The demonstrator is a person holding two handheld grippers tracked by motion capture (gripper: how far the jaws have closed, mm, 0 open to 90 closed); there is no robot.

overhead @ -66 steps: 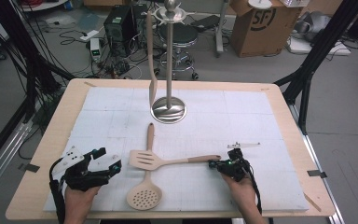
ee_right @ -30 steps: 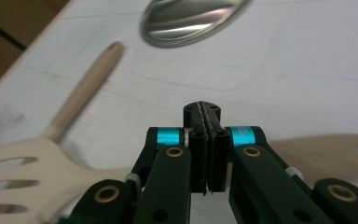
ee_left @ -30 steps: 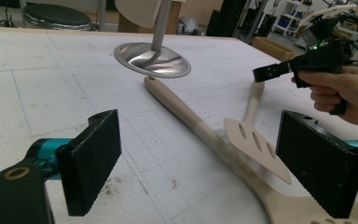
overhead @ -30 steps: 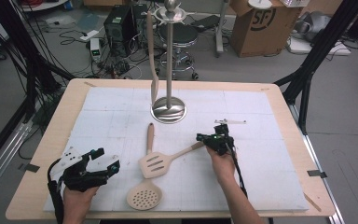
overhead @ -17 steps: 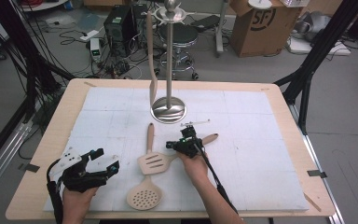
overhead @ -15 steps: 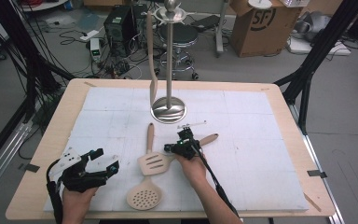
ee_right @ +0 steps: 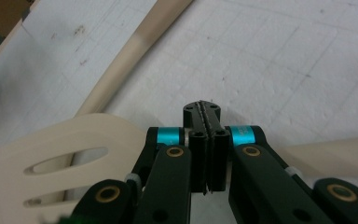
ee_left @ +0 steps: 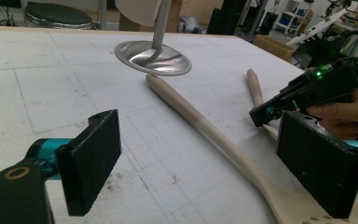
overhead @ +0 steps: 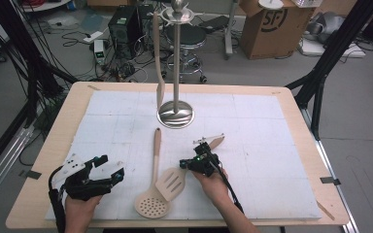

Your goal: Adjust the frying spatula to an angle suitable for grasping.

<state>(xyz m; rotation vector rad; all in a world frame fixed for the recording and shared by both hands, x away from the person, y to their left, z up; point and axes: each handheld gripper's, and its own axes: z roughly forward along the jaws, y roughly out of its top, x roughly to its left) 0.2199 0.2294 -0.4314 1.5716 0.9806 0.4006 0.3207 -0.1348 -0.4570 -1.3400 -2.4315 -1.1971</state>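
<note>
Two grippers by the spatulas.
Left gripper (overhead: 108,171) jaws apart, empty; right gripper (ee_right: 206,140) jaws pressed together above slotted spatula (overhead: 171,182).

The desk (overhead: 43,160) is pale wood, topped by a white mat (overhead: 272,145) with a faint grey grid. The slotted spatula (overhead: 171,183) and perforated skimmer (overhead: 151,206) are beige. The stand (overhead: 176,116) is shiny silver. Both grippers, left (overhead: 108,171) and right (overhead: 187,164), are black with turquoise rings; the right shows a green light.
</note>
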